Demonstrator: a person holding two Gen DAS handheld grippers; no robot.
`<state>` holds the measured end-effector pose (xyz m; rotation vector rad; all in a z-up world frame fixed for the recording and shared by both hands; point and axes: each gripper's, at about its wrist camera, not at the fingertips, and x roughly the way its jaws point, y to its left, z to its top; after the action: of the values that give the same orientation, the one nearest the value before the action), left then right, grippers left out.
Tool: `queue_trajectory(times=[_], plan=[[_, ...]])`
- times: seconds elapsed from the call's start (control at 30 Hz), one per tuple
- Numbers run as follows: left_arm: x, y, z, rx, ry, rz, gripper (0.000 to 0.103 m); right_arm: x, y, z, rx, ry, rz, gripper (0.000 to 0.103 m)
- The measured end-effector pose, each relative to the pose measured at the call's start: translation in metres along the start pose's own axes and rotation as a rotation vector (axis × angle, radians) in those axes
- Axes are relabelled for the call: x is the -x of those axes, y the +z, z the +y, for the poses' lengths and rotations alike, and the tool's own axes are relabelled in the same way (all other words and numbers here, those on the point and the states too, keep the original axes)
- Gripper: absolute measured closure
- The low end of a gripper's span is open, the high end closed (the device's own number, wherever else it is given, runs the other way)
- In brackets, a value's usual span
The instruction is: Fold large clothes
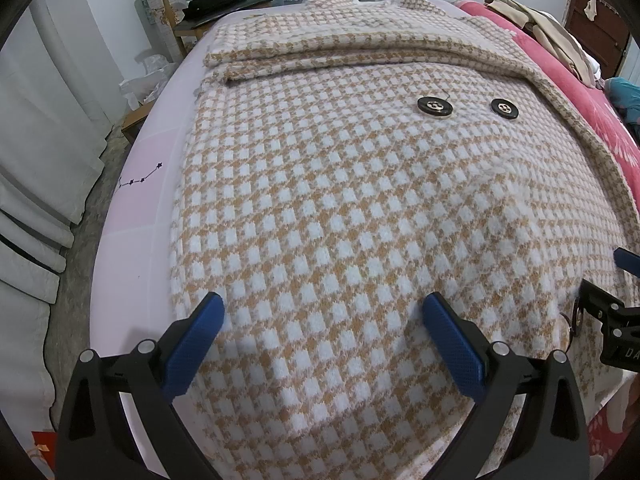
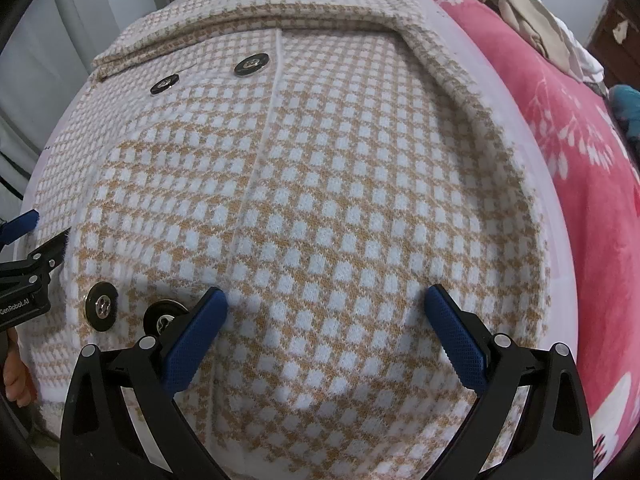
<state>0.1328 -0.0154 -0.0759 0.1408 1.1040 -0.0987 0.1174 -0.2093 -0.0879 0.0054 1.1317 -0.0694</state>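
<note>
Both grippers, left (image 1: 322,312) and right (image 2: 327,306), hang open over my coat's (image 1: 340,200) near hem; coat lies lengthwise on the bed (image 1: 136,216), collar far.

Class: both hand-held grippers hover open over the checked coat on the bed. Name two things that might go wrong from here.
1. The right hand-held gripper has a button beside its left finger; closing may catch it.
2. The thick coat may slip from the left hand-held gripper mid-fold.
</note>
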Motion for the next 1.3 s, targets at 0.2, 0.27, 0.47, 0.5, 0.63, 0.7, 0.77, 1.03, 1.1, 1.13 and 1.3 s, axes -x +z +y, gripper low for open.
queue_trajectory(times=[0.2, 0.27, 0.47, 0.5, 0.63, 0.7, 0.77, 1.03, 1.1, 1.13, 1.3], plan=[[0.001, -0.003, 0.000, -0.008, 0.000, -0.024, 0.005, 0.000, -0.003, 0.002, -0.002, -0.004, -0.007, 0.008], [0.001, -0.006, 0.000, -0.009, -0.002, -0.038, 0.005, 0.000, -0.004, 0.001, -0.004, -0.005, -0.004, 0.008], [0.005, -0.012, 0.004, -0.039, -0.031, -0.052, 0.005, 0.002, -0.010, 0.002, -0.016, -0.009, -0.020, 0.008], [0.006, -0.013, 0.006, -0.045, -0.045, -0.053, 0.005, 0.003, -0.011, 0.001, -0.018, -0.009, -0.025, 0.008], [0.022, -0.019, 0.019, -0.047, -0.080, -0.100, 0.005, 0.006, -0.019, 0.001, -0.019, -0.008, -0.033, 0.008], [0.031, -0.025, 0.024, -0.056, -0.093, -0.127, 0.005, 0.007, -0.020, 0.001, -0.019, -0.008, -0.034, 0.008], [0.041, -0.033, 0.032, -0.055, -0.119, -0.143, 0.005, 0.009, -0.024, 0.001, -0.020, -0.008, -0.037, 0.008], [0.062, -0.068, 0.061, 0.006, -0.220, -0.128, 0.013, 0.013, -0.041, 0.003, -0.024, -0.011, -0.057, 0.008], [0.063, -0.075, 0.065, 0.034, -0.250, -0.113, 0.017, 0.014, -0.045, 0.004, -0.025, -0.012, -0.059, 0.008], [0.064, -0.082, 0.070, 0.051, -0.273, -0.102, 0.020, 0.015, -0.047, 0.004, -0.025, -0.012, -0.060, 0.008], [0.064, -0.100, 0.080, 0.096, -0.361, -0.049, 0.033, 0.016, -0.050, 0.004, -0.024, -0.010, -0.063, 0.008]])
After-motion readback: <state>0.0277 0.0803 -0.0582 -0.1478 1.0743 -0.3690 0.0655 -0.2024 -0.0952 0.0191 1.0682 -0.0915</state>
